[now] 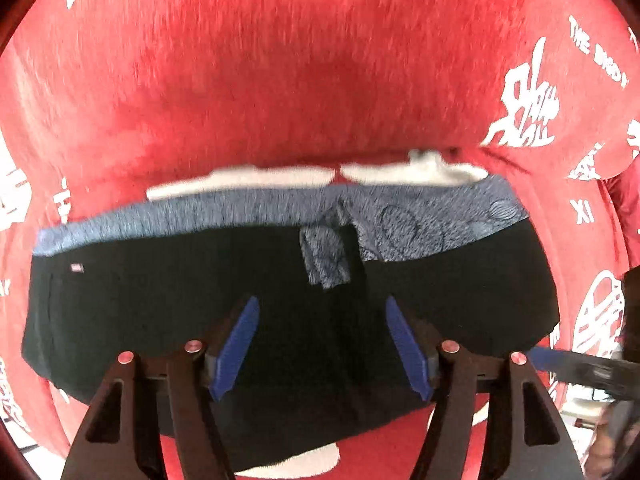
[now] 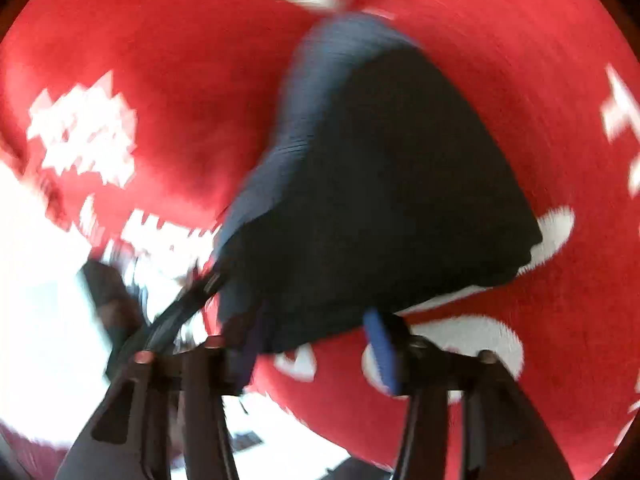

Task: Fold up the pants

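The black pants lie folded in a compact pile on the red cloth, with a blue-grey patterned lining showing along the far edge. My left gripper is open just above the pile, its blue pads spread wide and empty. In the blurred right wrist view the same dark pile lies ahead. My right gripper is open and empty at the pile's near edge. The right gripper's blue finger also shows at the right edge of the left wrist view.
A red cloth with white printed lettering covers the surface all around the pants. Bright white floor and some dark objects lie beyond the cloth's edge at the lower left of the right wrist view.
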{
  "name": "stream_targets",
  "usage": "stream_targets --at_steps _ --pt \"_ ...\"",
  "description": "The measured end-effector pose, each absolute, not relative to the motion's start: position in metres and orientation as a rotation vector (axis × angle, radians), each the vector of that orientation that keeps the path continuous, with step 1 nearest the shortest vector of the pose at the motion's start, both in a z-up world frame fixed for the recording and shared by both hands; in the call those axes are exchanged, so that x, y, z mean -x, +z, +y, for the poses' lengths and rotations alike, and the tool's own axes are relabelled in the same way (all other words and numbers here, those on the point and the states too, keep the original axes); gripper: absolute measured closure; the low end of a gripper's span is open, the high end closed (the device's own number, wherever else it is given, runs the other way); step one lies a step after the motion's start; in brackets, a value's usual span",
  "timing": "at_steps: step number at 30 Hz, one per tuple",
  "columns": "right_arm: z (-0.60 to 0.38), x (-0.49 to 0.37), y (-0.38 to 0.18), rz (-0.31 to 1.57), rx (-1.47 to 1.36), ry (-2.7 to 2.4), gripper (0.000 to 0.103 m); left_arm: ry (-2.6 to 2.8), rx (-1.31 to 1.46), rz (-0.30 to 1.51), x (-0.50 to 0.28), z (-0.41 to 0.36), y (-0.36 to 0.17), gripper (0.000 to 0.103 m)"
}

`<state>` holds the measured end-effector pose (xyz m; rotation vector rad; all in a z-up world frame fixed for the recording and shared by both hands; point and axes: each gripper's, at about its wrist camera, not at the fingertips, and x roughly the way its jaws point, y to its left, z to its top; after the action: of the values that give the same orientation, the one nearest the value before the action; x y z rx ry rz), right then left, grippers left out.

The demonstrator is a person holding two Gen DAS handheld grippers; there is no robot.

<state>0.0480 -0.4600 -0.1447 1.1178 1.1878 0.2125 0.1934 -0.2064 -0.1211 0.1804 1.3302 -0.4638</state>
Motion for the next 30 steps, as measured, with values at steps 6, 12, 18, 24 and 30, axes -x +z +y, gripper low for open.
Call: stream_targets --at_steps 6,12,18,24,30 --pt "-0.521 -0.070 -0.101 1.098 -0.883 0.106 0.040 -0.521 -0.201 1.295 -0.200 -0.242 -0.108 0.035" --pt "-0.557 -0.113 -0.179 1.232 -0.970 0.086 0.044 -0.573 -0.192 1.314 -0.208 -0.283 -0.119 0.035" --pt "-0.551 -0.115 -0.181 1.275 -1.050 0.125 0.071 -0.544 -0.254 1.336 -0.201 -0.294 -0.150 0.035" --pt "-0.526 -0.123 -0.171 1.307 -0.667 -0.138 0.063 -0.545 -0.339 1.329 -0.190 -0.271 -0.173 0.033" --pt "-0.503 -0.110 -0.132 1.262 -0.574 -0.238 0.057 -0.484 -0.327 1.331 -0.191 -0.226 -0.153 0.033"
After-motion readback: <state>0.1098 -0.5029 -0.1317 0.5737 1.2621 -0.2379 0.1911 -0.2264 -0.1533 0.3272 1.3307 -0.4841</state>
